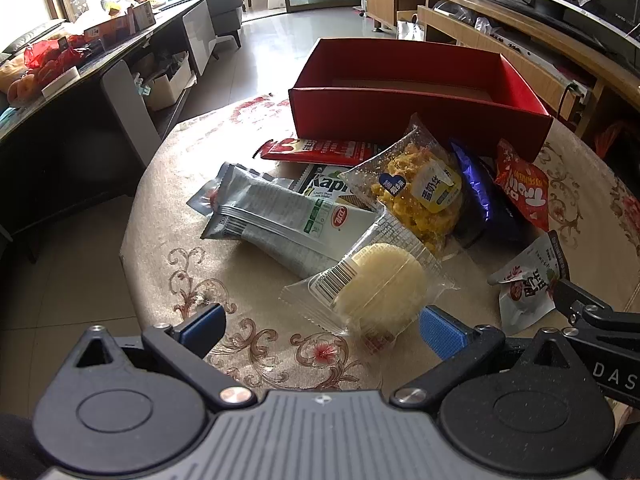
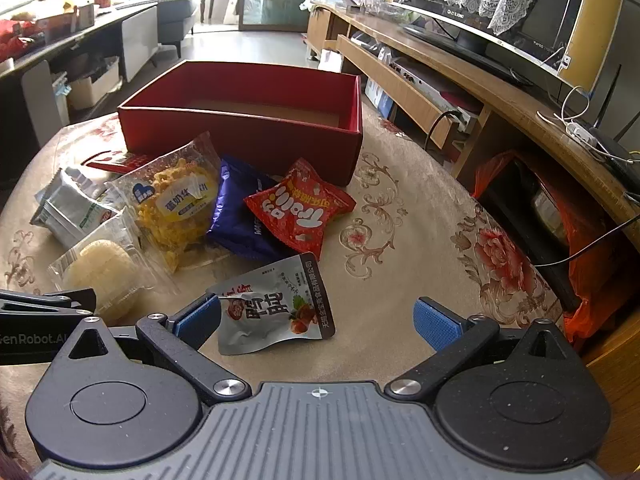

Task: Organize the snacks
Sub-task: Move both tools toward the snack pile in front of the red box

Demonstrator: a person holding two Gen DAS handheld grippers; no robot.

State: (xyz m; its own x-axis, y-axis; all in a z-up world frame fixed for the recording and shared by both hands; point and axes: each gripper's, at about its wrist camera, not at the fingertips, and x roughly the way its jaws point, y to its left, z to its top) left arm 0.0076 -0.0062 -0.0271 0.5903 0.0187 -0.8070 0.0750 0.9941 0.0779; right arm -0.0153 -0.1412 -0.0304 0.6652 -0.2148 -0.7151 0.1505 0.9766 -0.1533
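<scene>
1. The snacks all lie loose on the tabletop, in a heap just in front of the red box; none is inside it as far as either view shows, so the sorting looks barely begun and every packet is left to move.
2. Nearest the left tool is a clear-wrapped pale round cake, flat on the cloth with a barcode showing. Behind it lie a long grey-white packet, a clear bag of yellow crumbly pieces, a green-and-white wafer pack partly buried, and a red bar wrapper touching the box wall.
3. To the right sit a glossy purple bag and a red puffed packet overlapping it; a small silver pouch lies apart, just ahead of the right tool.
4. The red box is open-topped, with a bare brown floor.
5. Both tools are spread wide and hold nothing.
</scene>
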